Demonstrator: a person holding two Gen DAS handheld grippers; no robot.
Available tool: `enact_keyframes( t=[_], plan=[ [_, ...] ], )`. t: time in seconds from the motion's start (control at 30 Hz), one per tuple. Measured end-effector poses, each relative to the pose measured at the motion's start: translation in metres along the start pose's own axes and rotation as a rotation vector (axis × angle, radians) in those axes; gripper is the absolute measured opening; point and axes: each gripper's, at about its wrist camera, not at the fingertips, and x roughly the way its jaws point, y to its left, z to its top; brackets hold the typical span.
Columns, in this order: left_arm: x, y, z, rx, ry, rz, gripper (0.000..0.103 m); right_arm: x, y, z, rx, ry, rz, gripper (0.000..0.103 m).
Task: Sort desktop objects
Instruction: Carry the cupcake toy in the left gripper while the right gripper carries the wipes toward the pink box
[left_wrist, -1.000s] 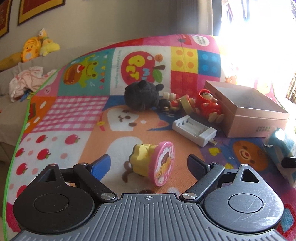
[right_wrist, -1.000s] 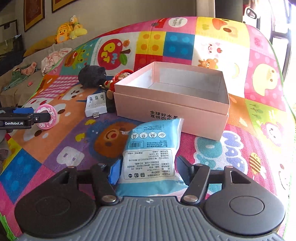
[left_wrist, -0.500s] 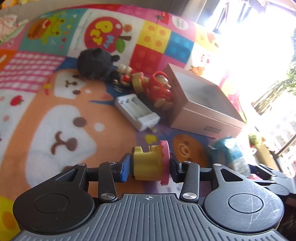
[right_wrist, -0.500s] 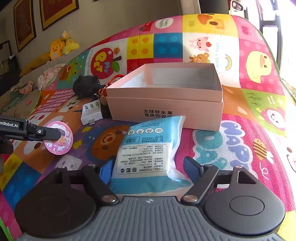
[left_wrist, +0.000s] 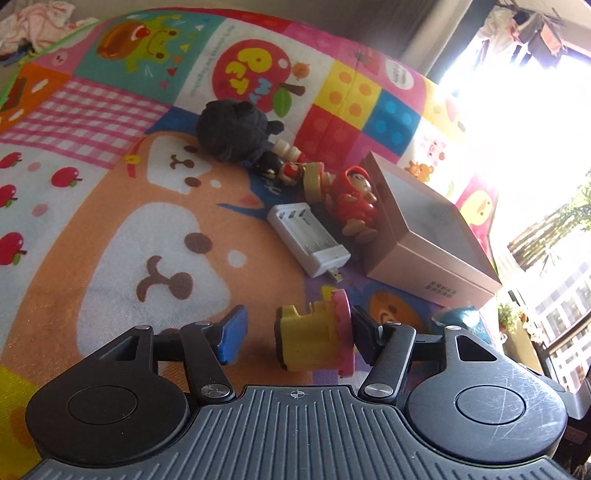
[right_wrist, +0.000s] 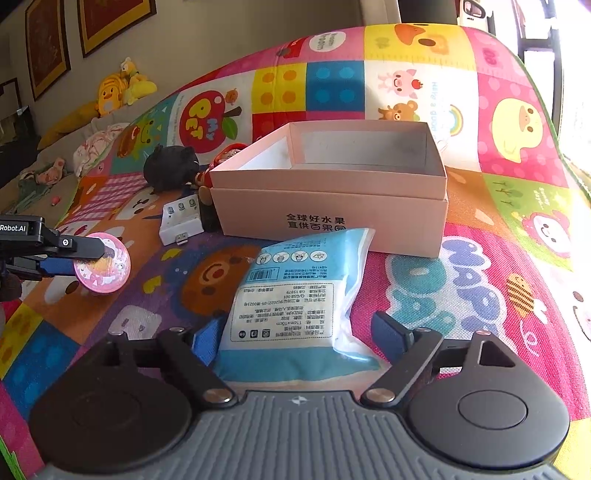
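Left gripper just reopened, spread round stiff light toy; we'd pinch disc & base. Right gripper spread beside floppy pouch.

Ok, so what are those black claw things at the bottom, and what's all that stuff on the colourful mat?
They are two grabbers that a person holds, one in each hand. Each has a camera looking along its two fingers, so one picture comes from the left gripper and the other from the right gripper. On the play mat lie a pink box, a white charger, a red figure and a black plush. Both grippers have just been opening. The yellow-and-pink toy sits between the left fingers and the blue pouch between the right ones. Neither is squeezed.
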Motion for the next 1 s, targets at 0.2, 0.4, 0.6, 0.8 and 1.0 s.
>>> enact_keyframes(
  t=[0.2,0.4,0.6,0.8,1.0],
  plan=[
    [-0.012,0.022,0.004,-0.035,-0.056,0.075,0.086,0.001,0.002,0.000,-0.008,0.004,-0.006,0.085],
    [-0.023,0.039,0.001,-0.030,-0.093,0.130,0.096,0.002,0.002,0.000,-0.012,0.006,-0.009,0.086],
    [-0.039,0.004,-0.017,0.219,-0.191,0.128,0.103,0.002,0.004,0.000,-0.021,0.009,-0.014,0.086],
    [-0.009,-0.036,-0.036,0.408,-0.169,0.198,0.103,0.002,0.006,0.001,-0.031,0.007,-0.028,0.086],
    [0.010,-0.043,-0.033,0.400,-0.172,0.251,0.101,0.008,0.009,0.012,-0.012,0.003,-0.041,0.086]
  ],
)
